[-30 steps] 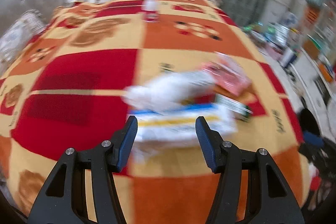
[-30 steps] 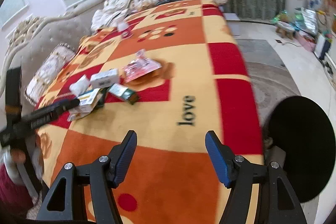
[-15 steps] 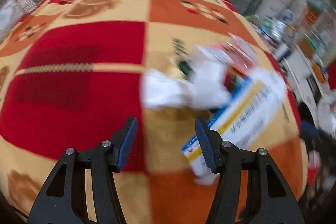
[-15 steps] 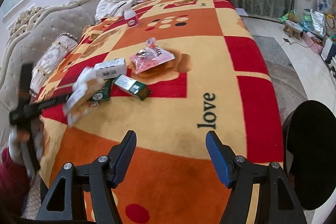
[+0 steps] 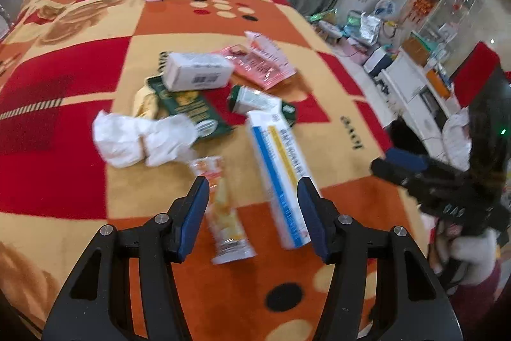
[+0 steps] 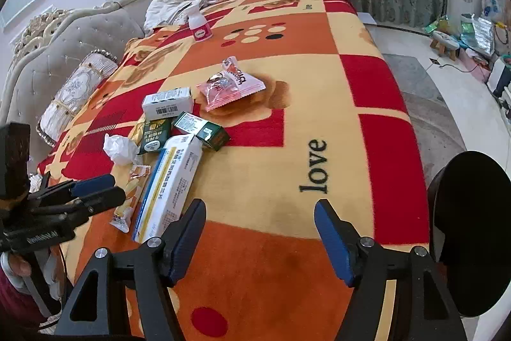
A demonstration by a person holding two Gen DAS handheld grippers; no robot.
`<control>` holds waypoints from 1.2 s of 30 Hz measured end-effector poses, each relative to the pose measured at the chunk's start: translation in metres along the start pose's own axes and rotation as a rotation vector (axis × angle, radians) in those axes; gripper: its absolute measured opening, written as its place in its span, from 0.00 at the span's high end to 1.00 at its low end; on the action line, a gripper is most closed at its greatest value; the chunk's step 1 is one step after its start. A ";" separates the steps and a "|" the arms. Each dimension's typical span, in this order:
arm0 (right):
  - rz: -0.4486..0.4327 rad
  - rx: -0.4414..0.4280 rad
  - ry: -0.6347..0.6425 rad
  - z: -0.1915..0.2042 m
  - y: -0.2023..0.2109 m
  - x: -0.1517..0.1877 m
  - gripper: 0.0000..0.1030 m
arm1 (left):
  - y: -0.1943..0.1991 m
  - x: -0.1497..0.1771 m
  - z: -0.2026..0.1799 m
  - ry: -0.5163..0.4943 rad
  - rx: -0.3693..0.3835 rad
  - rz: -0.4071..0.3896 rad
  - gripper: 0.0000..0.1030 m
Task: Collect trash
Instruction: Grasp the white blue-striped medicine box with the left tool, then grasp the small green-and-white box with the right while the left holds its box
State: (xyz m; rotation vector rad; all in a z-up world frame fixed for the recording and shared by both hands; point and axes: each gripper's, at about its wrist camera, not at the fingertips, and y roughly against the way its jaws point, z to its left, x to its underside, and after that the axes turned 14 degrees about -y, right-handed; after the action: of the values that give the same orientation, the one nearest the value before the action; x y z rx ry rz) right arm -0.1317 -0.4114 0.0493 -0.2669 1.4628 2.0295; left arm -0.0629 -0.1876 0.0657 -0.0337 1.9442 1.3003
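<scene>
Left hand-held gripper (image 5: 254, 192) hangs with jaws apart, nothing pinched — a snack wrapper (image 5: 223, 213) and a long white-and-blue box (image 5: 279, 178) lie beneath on the bed blanket (image 5: 64, 79). Right hand-held gripper (image 6: 260, 214), jaws just widened, is empty. Farther: crumpled tissue (image 5: 143, 139), green packet (image 5: 191, 111), white carton (image 5: 196, 71), pink pouch (image 5: 258, 61).
</scene>
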 end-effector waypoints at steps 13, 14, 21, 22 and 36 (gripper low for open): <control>-0.014 0.011 -0.063 -0.029 0.008 -0.003 0.32 | -0.064 -0.020 -0.038 -0.005 -0.130 0.136 0.49; -0.014 0.010 -0.066 -0.030 0.008 -0.004 0.32 | -0.064 -0.019 -0.036 -0.004 -0.129 0.133 0.54; -0.005 -0.046 -0.012 -0.015 -0.005 -0.010 0.32 | -0.034 -0.004 -0.007 0.033 -0.149 0.111 0.58; 0.000 -0.061 0.013 -0.007 -0.011 -0.013 0.32 | -0.032 -0.002 -0.003 0.044 -0.151 0.111 0.58; 0.076 -0.045 0.367 0.091 -0.106 -0.052 0.50 | -0.022 0.009 0.021 0.120 -0.133 0.102 0.58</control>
State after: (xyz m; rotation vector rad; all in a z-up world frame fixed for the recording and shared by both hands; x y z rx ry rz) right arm -0.0115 -0.3265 0.0253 -0.6396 1.6649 2.1575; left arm -0.0481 -0.1781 0.0397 -0.0809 1.9785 1.5242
